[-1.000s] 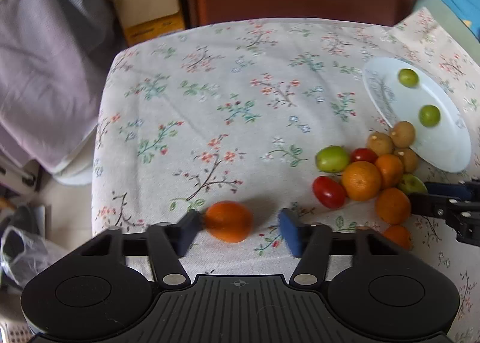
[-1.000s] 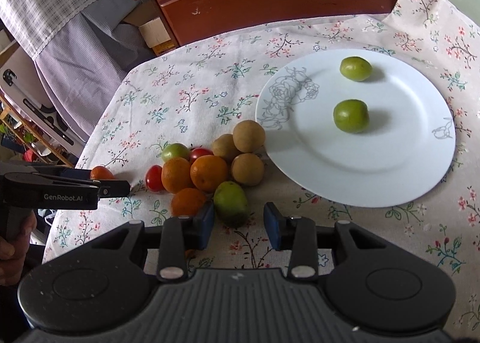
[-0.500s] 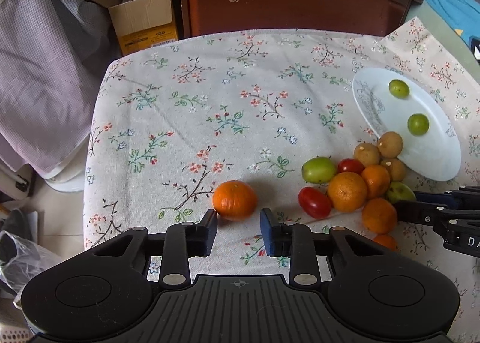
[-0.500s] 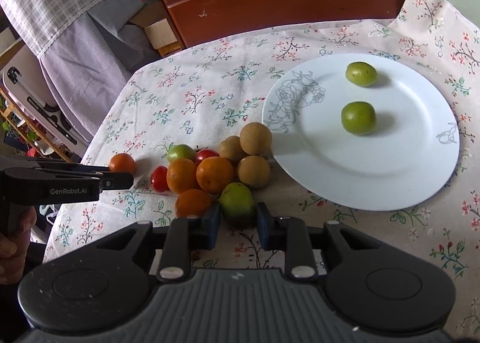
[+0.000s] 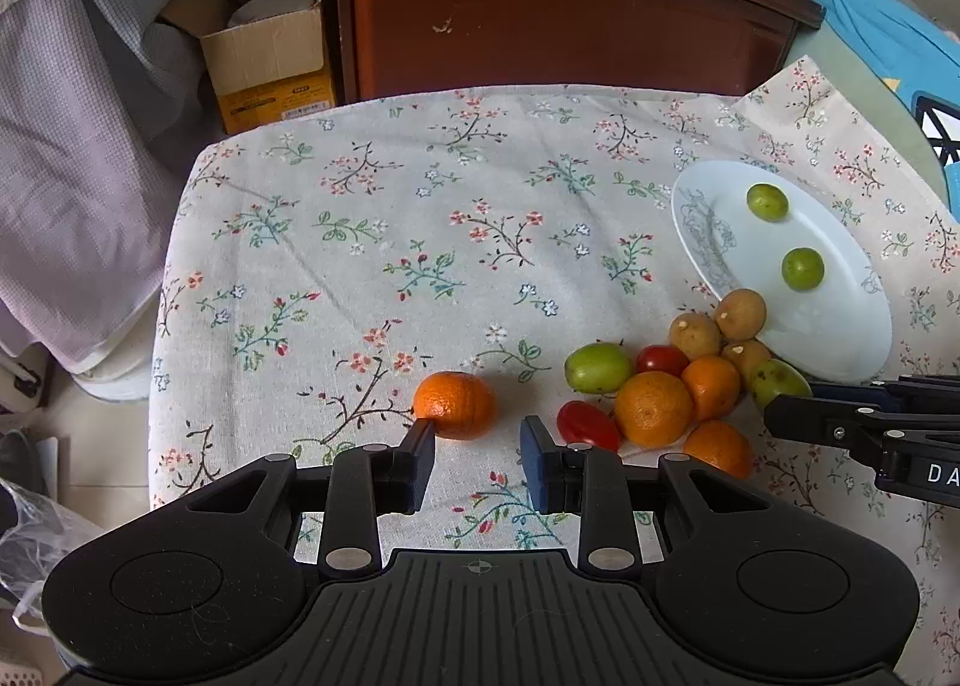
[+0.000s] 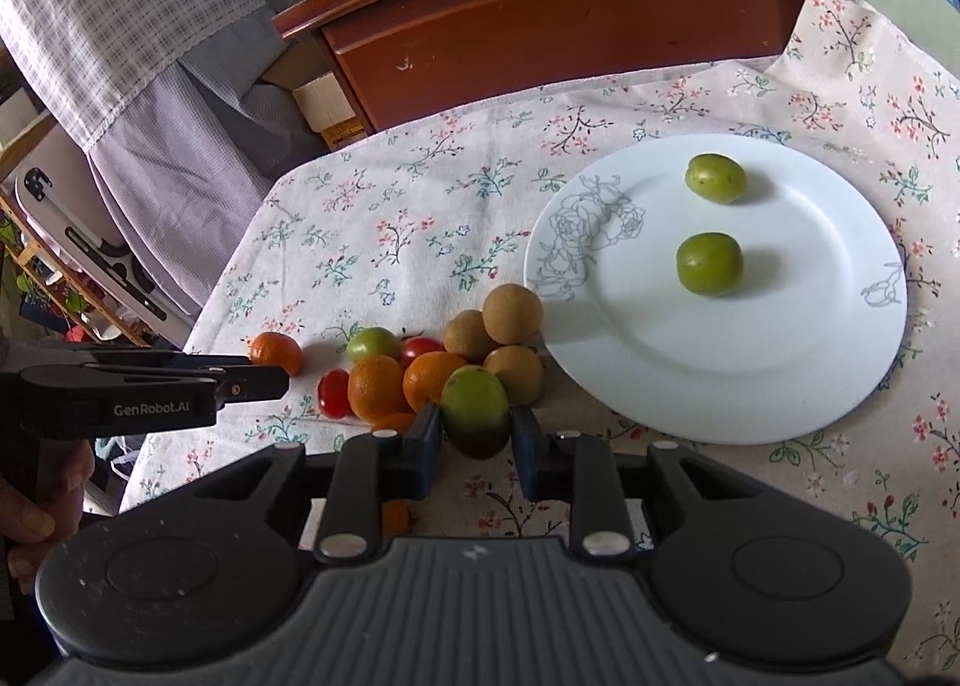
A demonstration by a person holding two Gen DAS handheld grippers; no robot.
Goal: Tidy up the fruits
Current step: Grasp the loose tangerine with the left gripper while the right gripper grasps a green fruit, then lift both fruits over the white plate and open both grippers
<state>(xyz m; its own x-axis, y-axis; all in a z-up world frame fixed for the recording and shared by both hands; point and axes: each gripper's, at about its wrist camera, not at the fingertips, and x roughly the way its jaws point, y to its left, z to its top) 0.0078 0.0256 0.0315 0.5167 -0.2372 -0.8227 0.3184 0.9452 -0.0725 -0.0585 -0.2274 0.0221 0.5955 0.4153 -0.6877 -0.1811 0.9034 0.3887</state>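
Note:
My right gripper (image 6: 474, 434) is shut on a green fruit (image 6: 475, 409), lifted slightly at the near edge of the fruit pile (image 6: 420, 368). A white plate (image 6: 780, 374) to the right carries two green fruits (image 6: 708, 264). My left gripper (image 5: 477, 449) is open and empty, just behind a lone orange (image 5: 455, 404) on the floral cloth. The pile (image 5: 654, 407) of oranges, red tomatoes, brown fruits and a green one lies to its right, beside the plate (image 5: 840, 344). The right gripper's fingers (image 5: 852, 422) show at the right edge.
The table's left edge drops off to a floor with a cardboard box (image 5: 270, 62) and lilac fabric (image 5: 72, 176). A dark wooden cabinet (image 5: 564, 20) stands behind the table. The left gripper also shows in the right wrist view (image 6: 150, 386).
The left gripper let go of the lone orange, narrowed its jaws and drew back. The right gripper closed on the green fruit and raised it slightly.

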